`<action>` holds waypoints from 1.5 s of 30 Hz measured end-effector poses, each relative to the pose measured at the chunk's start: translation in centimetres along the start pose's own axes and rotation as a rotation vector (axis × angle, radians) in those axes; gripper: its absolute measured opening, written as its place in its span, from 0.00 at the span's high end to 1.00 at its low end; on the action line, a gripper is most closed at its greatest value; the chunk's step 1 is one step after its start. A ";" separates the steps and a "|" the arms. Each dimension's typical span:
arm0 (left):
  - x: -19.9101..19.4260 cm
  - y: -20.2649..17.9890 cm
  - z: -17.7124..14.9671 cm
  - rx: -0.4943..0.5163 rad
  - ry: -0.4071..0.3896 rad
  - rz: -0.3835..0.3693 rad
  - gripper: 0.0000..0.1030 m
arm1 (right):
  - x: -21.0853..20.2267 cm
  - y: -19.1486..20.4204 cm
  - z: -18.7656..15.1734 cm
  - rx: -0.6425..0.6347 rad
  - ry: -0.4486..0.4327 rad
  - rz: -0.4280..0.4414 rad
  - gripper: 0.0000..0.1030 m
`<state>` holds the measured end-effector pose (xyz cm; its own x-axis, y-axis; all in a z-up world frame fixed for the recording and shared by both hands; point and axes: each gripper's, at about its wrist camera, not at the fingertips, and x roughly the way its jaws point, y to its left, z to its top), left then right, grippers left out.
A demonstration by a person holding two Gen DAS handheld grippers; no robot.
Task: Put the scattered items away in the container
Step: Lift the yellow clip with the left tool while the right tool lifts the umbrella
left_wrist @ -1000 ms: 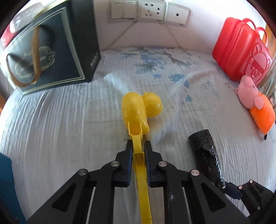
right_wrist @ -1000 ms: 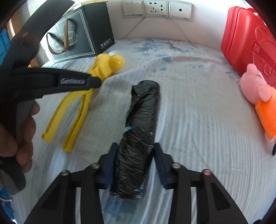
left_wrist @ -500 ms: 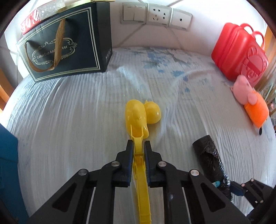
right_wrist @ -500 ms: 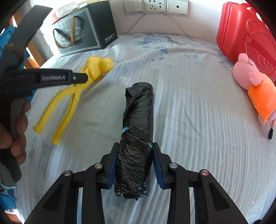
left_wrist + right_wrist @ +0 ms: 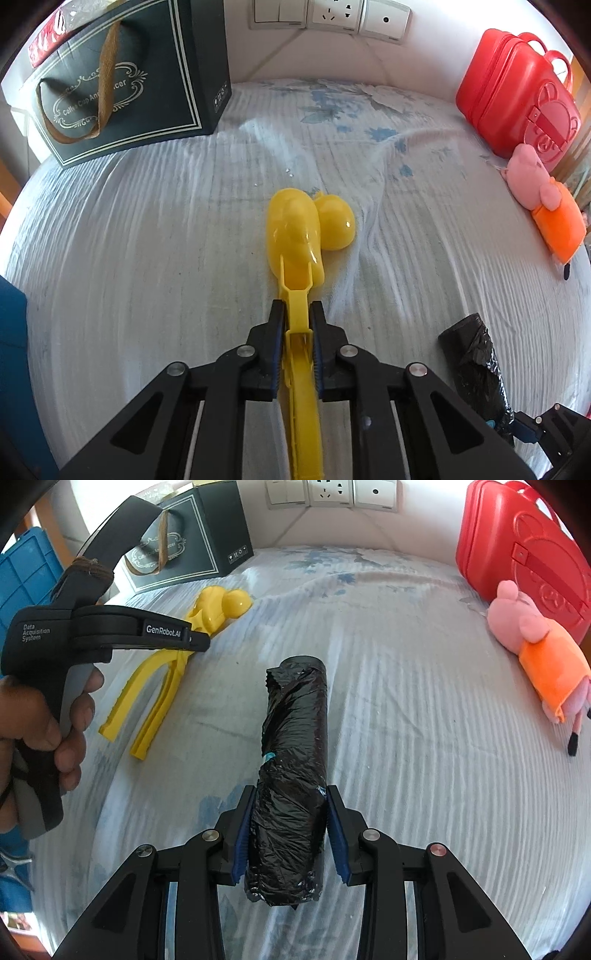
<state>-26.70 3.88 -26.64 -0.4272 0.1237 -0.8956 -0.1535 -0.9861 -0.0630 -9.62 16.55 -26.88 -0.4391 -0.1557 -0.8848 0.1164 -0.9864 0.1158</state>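
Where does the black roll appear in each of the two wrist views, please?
Left wrist: black roll at lower right, beside the right gripper.
Right wrist: black roll at centre, clamped between the fingers.
Shared landmark: the red case at upper right.

White wall (image 5: 424, 59), 3 socket plates (image 5: 330, 16).

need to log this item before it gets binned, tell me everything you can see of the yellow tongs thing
The yellow tongs look like glossy moulded plastic: two long flat handles that splay apart at the free ends, joined near a head of two rounded, duck-shaped shells lying side by side, apparently closed. It points head-first toward the dark gift bag, over the white ribbed bedsheet; whether it rests on the sheet or is lifted is unclear. The left gripper is shut on one handle just behind the head; the other handle is free.
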 end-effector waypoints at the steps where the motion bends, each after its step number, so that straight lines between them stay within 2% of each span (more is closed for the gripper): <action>1: -0.2 -0.2 -0.2 0.005 0.001 0.003 0.88 | -0.2 0.0 -0.1 0.002 0.000 0.000 0.66; 10: -3.9 -2.4 -2.9 0.043 -0.012 0.038 0.88 | -2.8 -1.1 -0.3 0.025 0.005 -0.008 0.67; 18: -9.9 -2.9 -4.8 0.002 -0.033 0.061 0.88 | -7.5 -3.5 -1.1 0.046 -0.008 -0.058 0.67; 25: -15.9 -3.4 -6.7 -0.030 -0.056 0.074 0.88 | -13.4 -4.4 -2.1 0.049 -0.044 -0.080 0.67; 35: -24.4 -4.4 -8.7 -0.018 -0.126 0.086 0.88 | -23.3 -5.1 -3.5 0.068 -0.117 -0.075 0.67; 45: -32.1 -5.2 -10.0 -0.004 -0.189 0.091 0.88 | -31.2 -6.1 -5.1 0.108 -0.166 -0.075 0.67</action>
<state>-3.25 3.92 -2.01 -0.5984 0.0524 -0.7995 -0.1033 -0.9946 0.0121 7.92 27.74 -2.25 -0.5847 -0.0795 -0.8073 -0.0146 -0.9940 0.1085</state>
